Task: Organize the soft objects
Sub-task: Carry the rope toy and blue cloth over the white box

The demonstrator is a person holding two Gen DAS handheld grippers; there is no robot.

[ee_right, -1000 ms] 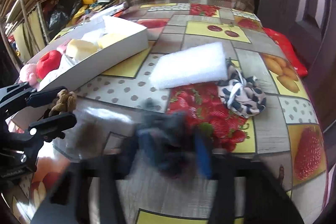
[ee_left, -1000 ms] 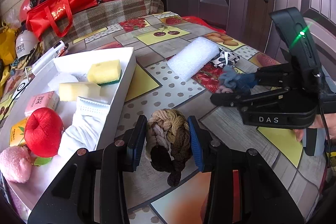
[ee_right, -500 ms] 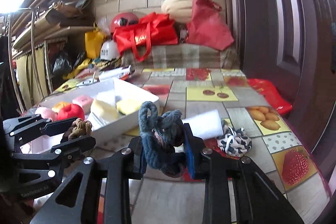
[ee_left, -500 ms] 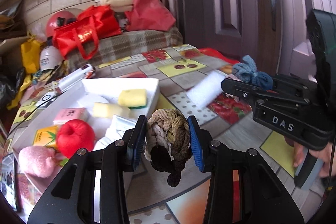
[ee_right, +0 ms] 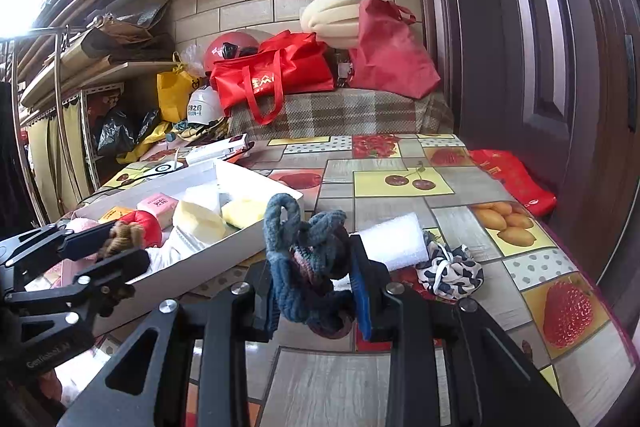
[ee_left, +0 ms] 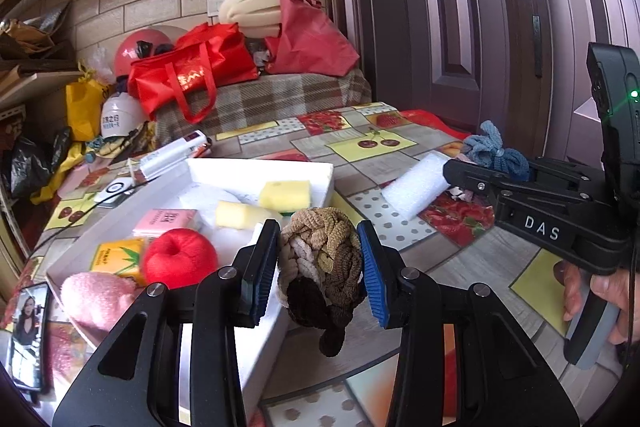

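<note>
Brown braided cloth point(ee_left: 320, 263) was clamped in the left tongs point(ee_left: 320, 267) and blue knit cloth point(ee_right: 308, 263) in the right tongs point(ee_right: 316, 291), both above the worktop point(ee_right: 400, 199); next, carrying them toward the white tray point(ee_right: 208, 259) at ten o'clock seemed needed.

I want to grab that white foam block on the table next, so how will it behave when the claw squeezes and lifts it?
The white foam block looks porous, so it is probably very light and should dent under the pads rather than resist. Its flat sides suggest it will slide, not roll, if pushed. It lies against the black-and-white cloth bundle, which may get nudged along.
</note>
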